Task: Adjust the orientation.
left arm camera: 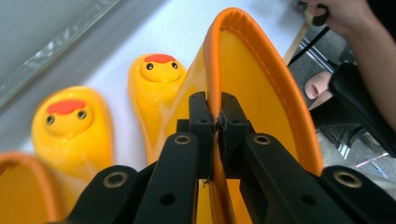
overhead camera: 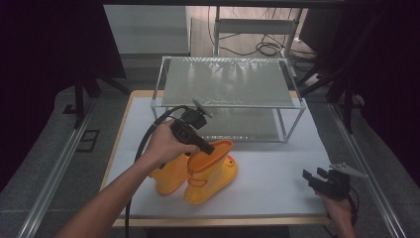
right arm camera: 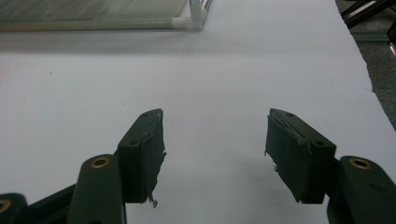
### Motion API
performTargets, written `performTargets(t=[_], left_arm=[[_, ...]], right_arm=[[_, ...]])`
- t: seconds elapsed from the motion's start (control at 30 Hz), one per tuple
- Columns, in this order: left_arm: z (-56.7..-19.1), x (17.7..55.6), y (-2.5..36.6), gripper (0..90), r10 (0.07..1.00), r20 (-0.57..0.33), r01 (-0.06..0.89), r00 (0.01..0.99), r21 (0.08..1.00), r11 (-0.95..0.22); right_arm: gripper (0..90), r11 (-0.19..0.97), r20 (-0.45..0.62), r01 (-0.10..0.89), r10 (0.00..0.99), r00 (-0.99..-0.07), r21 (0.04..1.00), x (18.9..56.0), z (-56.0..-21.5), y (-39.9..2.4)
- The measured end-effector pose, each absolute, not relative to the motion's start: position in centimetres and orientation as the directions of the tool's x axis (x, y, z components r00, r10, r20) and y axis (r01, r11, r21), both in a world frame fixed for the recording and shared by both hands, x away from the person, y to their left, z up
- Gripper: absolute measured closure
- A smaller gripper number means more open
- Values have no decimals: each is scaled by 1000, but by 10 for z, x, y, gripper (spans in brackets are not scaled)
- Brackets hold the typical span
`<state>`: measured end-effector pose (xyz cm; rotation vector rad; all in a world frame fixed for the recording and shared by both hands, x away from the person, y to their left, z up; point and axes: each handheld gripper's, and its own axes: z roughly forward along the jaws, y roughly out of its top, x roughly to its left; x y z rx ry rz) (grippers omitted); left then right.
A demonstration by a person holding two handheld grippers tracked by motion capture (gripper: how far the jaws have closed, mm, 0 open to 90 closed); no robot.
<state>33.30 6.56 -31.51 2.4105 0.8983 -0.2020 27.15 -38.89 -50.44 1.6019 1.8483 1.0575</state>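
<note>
Two yellow rubber boots with duck faces and orange rims sit on the white table top. The right boot (overhead camera: pixel 210 174) has its orange rim (left arm camera: pixel 261 56) pinched between the jaws of my left gripper (overhead camera: pixel 208 148), which is shut on it. In the left gripper view (left arm camera: pixel 217 112) the pads clamp the rim edge, and both duck faces show beyond. The left boot (overhead camera: pixel 171 177) stands beside it, partly hidden by my hand. My right gripper (overhead camera: pixel 315 175) rests near the table's front right corner, jaws wide apart (right arm camera: pixel 215 140) over bare white surface.
A two-level metal-framed rack (overhead camera: pixel 225 84) with translucent shelves stands at the back of the table (overhead camera: pixel 277 178). Its front right leg (right arm camera: pixel 196 14) shows in the right gripper view. Cables and stands lie on the floor behind.
</note>
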Motion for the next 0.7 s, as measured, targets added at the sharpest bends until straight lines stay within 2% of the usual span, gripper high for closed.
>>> performTargets(t=[0.1,0.5,0.6,0.7], left_arm=[[-326,330,76,864,583,-291,646,759,452,-615],[-342,319,115,852,598,-273,647,754,469,-602],[-342,317,114,788,601,-254,640,757,474,-605],[-340,314,111,673,592,-252,630,765,481,-609]], right_arm=[[369,18,132,602,970,-204,798,272,-506,-389],[369,29,125,607,970,-210,794,272,-507,-386],[369,30,124,608,970,-209,793,273,-507,-386],[368,32,122,609,970,-211,792,273,-508,-385]])
